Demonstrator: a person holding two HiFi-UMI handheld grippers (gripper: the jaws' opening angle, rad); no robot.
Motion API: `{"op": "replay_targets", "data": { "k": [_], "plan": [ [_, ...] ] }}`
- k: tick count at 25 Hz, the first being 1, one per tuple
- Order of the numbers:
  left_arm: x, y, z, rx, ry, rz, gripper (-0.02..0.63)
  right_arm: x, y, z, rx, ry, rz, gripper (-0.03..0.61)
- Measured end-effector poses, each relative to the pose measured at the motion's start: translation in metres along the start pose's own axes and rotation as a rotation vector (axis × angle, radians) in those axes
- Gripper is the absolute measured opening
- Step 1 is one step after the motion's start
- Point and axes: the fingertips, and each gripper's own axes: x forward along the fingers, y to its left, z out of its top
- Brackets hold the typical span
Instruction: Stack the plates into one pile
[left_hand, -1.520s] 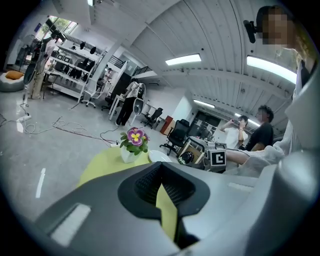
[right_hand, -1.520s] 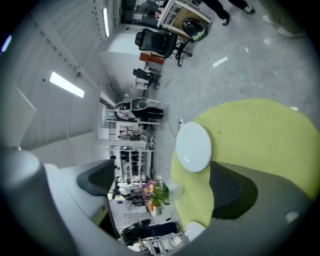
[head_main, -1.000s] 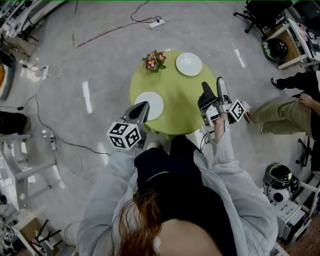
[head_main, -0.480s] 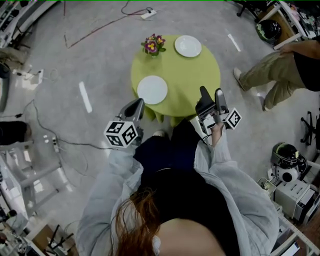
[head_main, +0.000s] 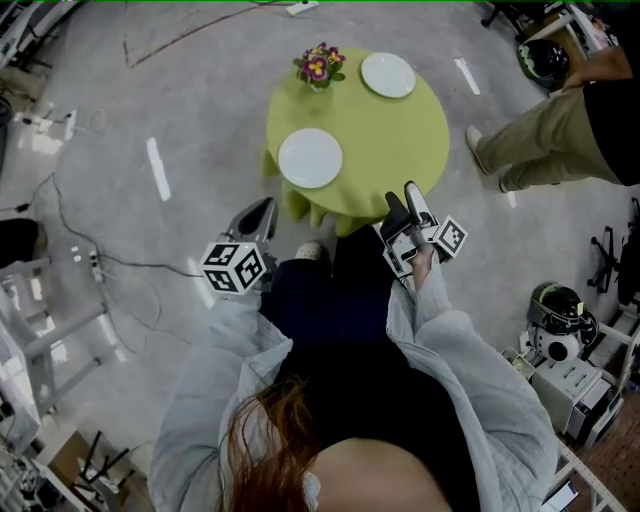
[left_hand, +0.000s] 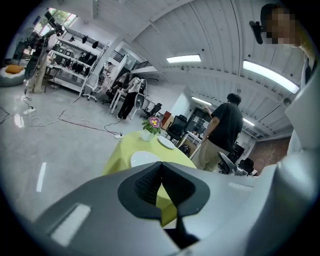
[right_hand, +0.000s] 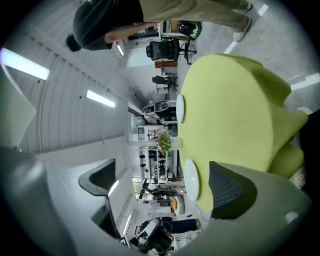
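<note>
Two white plates lie apart on a round table with a lime-green cloth. The near plate sits at the table's front left. The far plate rests at the back right. My left gripper hangs off the table's front left, jaws shut with nothing between them. At the table's front edge my right gripper stands open and empty, turned on its side.
A pot of pink and yellow flowers stands at the table's back left. A person in khaki trousers walks just right of the table. Cables trail over the grey floor at left. Chairs and equipment crowd the right side.
Both grippers have drawn back toward my body, off the tabletop. The view has shifted, so the table sits higher. The person at right has stepped closer.
</note>
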Motion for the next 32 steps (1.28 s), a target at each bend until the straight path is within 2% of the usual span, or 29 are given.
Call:
{"op": "replay_targets", "data": {
  "k": [8,20,23,29,30,32],
  "plan": [
    [-0.015,0.017,-0.013,-0.081,-0.058,0.086,0.011,0.039,-0.033,-0.033,0.046,0.173,-0.112,0.577],
    [-0.071,0.044,-0.036,-0.194,-0.132,0.27,0.011,0.106,-0.05,-0.074,0.062,0.347,-0.164,0.561],
    [-0.076,0.046,-0.035,-0.209,-0.163,0.294,0.011,0.115,-0.057,-0.077,0.054,0.358,-0.234,0.505],
    [-0.078,0.043,-0.029,-0.22,-0.202,0.319,0.011,0.117,-0.068,-0.08,0.038,0.398,-0.339,0.474],
    [-0.078,0.043,-0.028,-0.221,-0.205,0.321,0.011,0.114,-0.076,-0.078,0.043,0.394,-0.373,0.446],
    [-0.077,0.042,-0.027,-0.221,-0.207,0.326,0.011,0.107,-0.092,-0.073,0.039,0.376,-0.453,0.317]
  ]
}}
